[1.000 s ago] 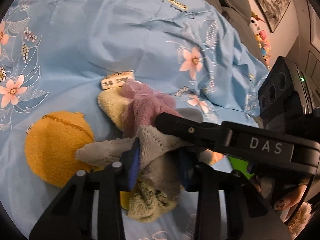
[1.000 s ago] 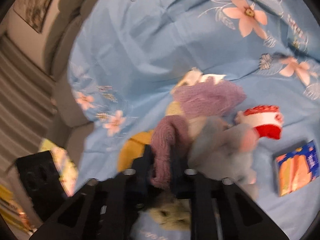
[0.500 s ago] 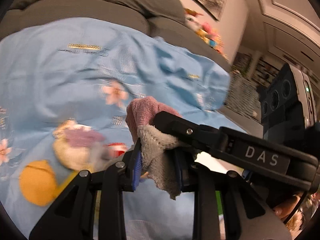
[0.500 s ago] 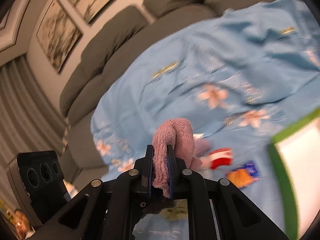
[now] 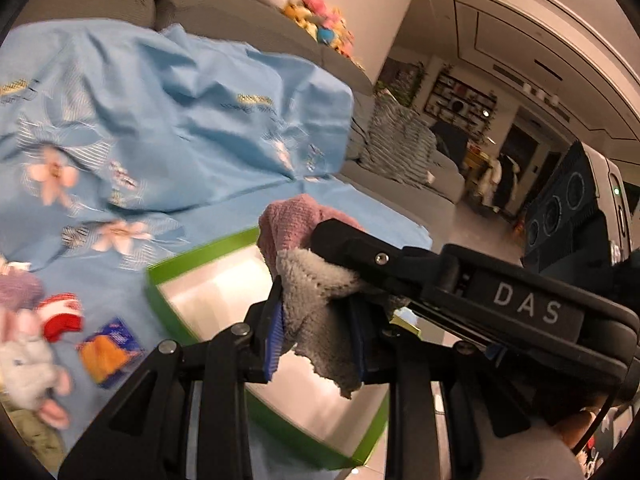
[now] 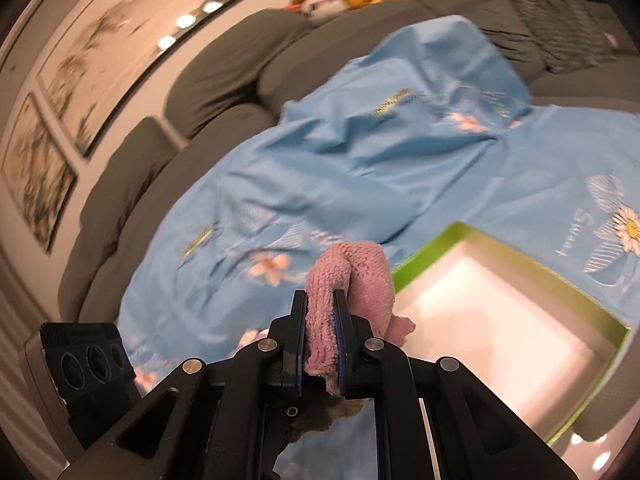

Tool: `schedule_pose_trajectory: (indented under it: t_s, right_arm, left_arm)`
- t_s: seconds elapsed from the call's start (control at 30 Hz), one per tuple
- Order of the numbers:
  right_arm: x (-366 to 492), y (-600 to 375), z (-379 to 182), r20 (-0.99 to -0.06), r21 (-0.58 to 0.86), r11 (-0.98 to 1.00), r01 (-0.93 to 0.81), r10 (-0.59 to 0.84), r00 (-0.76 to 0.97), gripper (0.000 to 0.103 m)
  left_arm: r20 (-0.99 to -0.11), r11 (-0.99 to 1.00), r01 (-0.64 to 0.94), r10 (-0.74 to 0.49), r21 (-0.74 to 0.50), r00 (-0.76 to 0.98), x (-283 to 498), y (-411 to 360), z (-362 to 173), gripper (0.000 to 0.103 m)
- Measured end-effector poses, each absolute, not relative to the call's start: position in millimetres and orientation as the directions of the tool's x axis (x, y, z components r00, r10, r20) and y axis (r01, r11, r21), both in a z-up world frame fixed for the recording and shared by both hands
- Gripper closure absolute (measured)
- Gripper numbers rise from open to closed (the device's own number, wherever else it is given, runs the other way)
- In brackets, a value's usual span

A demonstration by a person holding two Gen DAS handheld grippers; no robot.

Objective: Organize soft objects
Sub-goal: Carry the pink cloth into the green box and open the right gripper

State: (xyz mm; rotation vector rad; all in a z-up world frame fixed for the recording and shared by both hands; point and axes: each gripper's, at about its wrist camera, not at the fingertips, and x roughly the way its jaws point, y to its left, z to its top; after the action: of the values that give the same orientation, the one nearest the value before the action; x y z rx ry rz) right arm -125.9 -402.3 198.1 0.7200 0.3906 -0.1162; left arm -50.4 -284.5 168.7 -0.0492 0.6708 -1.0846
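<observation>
My left gripper (image 5: 316,324) is shut on a grey knitted cloth (image 5: 320,320) and holds it in the air above the green-rimmed box (image 5: 208,248). My right gripper (image 6: 322,340) is shut on a pink knitted cloth (image 6: 344,280), held above the left edge of the same box (image 6: 532,264). In the left wrist view the pink cloth (image 5: 288,216) and the right gripper's black body (image 5: 480,296) sit right above and beside the grey cloth. The box has a white inside and holds nothing I can see.
A blue flowered sheet (image 5: 168,120) covers the grey sofa (image 6: 224,64). At the left lie a red-and-white soft item (image 5: 62,312), a white plush rabbit (image 5: 28,364), an orange-and-blue packet (image 5: 110,350) and a purple cloth (image 5: 18,290). Plush toys (image 5: 316,12) sit on the sofa back.
Both grippers have lifted their cloths off the pile of soft items and swung right, from above the pile to above the green box.
</observation>
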Motion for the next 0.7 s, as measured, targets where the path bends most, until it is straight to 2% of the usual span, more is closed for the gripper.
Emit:
schedule_pose_trajectory:
  t_s: [0.27,0.47,0.5,0.53,0.57,0.6,0.63,0.7]
  right_arm:
    - [-120.3,-443.4,161.3,-0.506,0.624,0.679,0.388,-0.028,0.862,0.089]
    - [-109.2,-452.8,139.6,-0.666,0.528,0.646,0.551,-0.087,0.741,0.087]
    - [-109.7,-454.7,138.1,-0.672,0.525,0.64,0.56,-0.091,0.735,0.079]
    - [-111.6,-455.8,137.5,-0.675,0.522,0.636,0.569,-0.1,0.731,0.064]
    - [-114.3,-456.5,138.1,-0.676,0.519,0.631,0.577,-0.11,0.729,0.054]
    - [-117.7,-456.6,139.7,-0.671,0.522,0.625,0.58,-0.119,0.732,0.036]
    - [-121.2,-456.8,142.0,-0.659,0.531,0.62,0.577,-0.126,0.742,0.026]
    - [-129.2,-455.1,150.0,-0.614,0.566,0.608,0.557,-0.14,0.777,0.023]
  left_arm:
    - [-0.544,0.482,0.764,-0.813,-0.429,0.208,-39.9,-323.0,131.7,0.078]
    - [-0.598,0.517,0.729,-0.78,-0.448,0.185,-40.6,-324.9,109.1,0.065]
    - [-0.594,0.523,0.721,-0.781,-0.454,0.193,-40.7,-322.0,108.9,0.052]
    - [-0.592,0.528,0.717,-0.781,-0.456,0.199,-40.2,-319.5,108.9,0.039]
    - [-0.588,0.538,0.709,-0.78,-0.456,0.213,-40.1,-315.2,110.7,0.035]
    - [-0.583,0.541,0.708,-0.781,-0.455,0.222,-40.0,-310.9,112.3,0.032]
    - [-0.58,0.544,0.706,-0.781,-0.453,0.231,-40.0,-305.6,115.2,0.028]
    - [-0.576,0.569,0.693,-0.773,-0.442,0.267,-38.1,-290.0,125.2,0.021]
